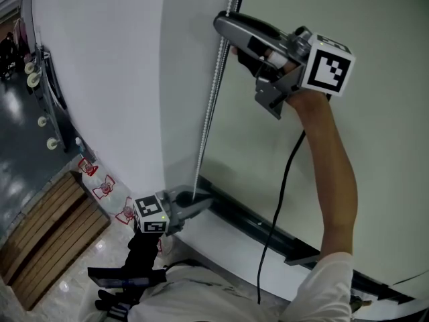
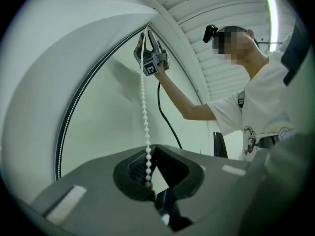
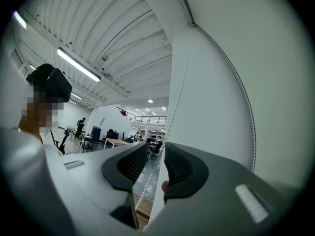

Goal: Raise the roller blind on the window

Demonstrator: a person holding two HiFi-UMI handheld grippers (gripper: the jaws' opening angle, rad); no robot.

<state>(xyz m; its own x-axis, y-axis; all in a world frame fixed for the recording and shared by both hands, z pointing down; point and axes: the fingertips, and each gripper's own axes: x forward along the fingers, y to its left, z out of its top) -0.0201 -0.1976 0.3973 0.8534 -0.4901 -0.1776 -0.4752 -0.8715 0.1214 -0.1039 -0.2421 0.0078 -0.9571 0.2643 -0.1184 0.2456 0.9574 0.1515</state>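
The white roller blind (image 1: 100, 79) hangs at the left, and its white bead chain (image 1: 211, 99) runs down beside its edge. Low down, my left gripper (image 1: 200, 204) is shut on the chain's lower end, and the beads (image 2: 146, 132) drop straight into its closed jaws (image 2: 149, 179). High up, my right gripper (image 1: 222, 24) reaches the chain near the top. In the right gripper view the chain (image 3: 173, 112) passes through the gap between the jaws (image 3: 156, 163). The pads stand apart from it, so this gripper is open. The left gripper view shows the right gripper (image 2: 148, 43) raised on an outstretched arm.
A dark rail (image 1: 268, 230) runs along the foot of the pale green wall (image 1: 382, 146). A black cable (image 1: 285, 180) hangs from the right gripper down past the arm. Wooden slats (image 1: 47, 233) lie on the floor at lower left.
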